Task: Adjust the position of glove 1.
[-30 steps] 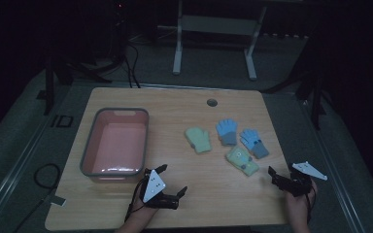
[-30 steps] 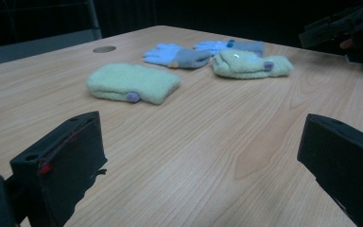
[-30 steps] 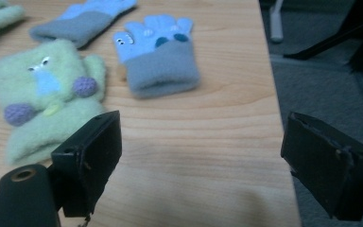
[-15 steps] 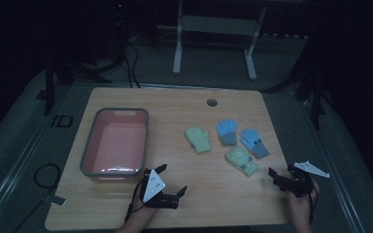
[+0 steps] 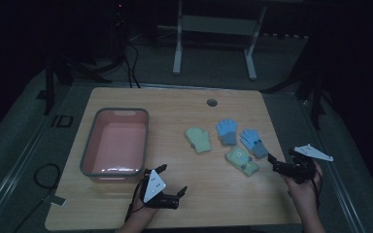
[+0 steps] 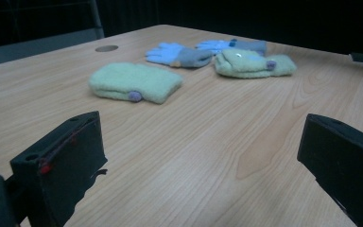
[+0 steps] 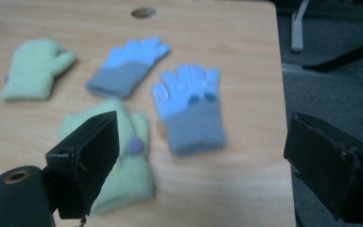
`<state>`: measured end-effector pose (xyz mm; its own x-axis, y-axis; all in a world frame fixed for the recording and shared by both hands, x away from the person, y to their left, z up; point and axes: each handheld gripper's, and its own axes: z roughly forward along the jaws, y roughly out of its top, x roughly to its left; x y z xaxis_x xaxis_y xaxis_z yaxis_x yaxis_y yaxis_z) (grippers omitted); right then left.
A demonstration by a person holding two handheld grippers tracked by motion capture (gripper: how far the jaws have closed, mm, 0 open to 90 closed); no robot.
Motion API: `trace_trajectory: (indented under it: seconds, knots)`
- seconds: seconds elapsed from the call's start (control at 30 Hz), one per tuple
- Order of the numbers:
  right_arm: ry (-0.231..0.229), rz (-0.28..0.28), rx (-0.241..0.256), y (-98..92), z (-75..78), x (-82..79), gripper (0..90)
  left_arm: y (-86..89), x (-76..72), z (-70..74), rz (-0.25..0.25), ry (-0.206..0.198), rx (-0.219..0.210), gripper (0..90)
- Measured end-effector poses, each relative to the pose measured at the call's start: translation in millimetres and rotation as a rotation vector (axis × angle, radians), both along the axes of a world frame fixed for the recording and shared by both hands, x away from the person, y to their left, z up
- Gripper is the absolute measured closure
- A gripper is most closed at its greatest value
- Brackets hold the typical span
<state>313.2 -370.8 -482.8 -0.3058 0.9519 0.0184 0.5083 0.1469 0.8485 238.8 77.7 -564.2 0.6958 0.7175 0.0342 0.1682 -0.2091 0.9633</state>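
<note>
Dark floor surrounds a pale wood-grain counter (image 5: 175,104) with rounded corners. Near its right edge lie four soft knitted gloves: two blue gloves (image 5: 227,131) (image 5: 254,143) with grey cuffs, and two green mittens (image 5: 198,139) (image 5: 242,160), fuzzy and flat. Just right of them, over the counter's edge, the right tool (image 5: 280,165) is spread wide, empty. Bare wood separates them from the left tool (image 5: 171,182), jaws apart, beside a pink plastic tub (image 5: 90,156).

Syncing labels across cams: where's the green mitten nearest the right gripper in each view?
High view: green mitten, right of centre, just below the two blue gloves.
Left gripper view: upper right, beyond the other green mitten.
Right gripper view: lower left, partly behind the left jaw.
Shared landmark: round table hole.
</note>
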Motion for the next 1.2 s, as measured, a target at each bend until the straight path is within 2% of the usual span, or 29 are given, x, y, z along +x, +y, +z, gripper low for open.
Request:
trace_trajectory:
  seconds: [0.1, 0.13, 0.27, 0.37, 0.57, 0.93, 1.2]
  knots:
    - [-0.001, 0.016, 0.003, 4.2, 6.5, 3.9, 11.0, -0.3, -0.3, 0.0, 0.0, -0.001, 0.0, 1.7]
    - [-0.002, 0.037, 0.006, 8.0, 12.4, 8.0, 11.0, -0.3, -0.4, 0.0, -0.001, -0.002, 0.002, 1.7]
    - [-0.025, 0.058, -0.022, 16.0, 22.6, 14.7, 12.7, -0.1, -0.2, -0.1, -0.003, 0.0, -0.002, 1.7]
    - [-0.041, 0.075, -0.016, 23.2, 30.6, 20.5, 13.1, 0.2, 0.2, 0.0, -0.003, 0.004, -0.004, 1.7]
    - [-0.047, 0.131, -0.02, 40.1, 40.4, 31.9, 13.3, -0.1, 0.2, 0.0, -0.002, 0.003, 0.0, 1.7]
    - [-0.047, 0.25, -0.039, 74.9, 43.4, 51.1, 14.4, -0.2, 0.5, 0.0, -0.005, 0.006, 0.0, 1.7]
    - [-0.015, 0.315, -0.048, 102.7, 37.3, 66.8, 14.5, -0.4, 0.6, 0.1, -0.006, 0.008, 0.002, 1.7]
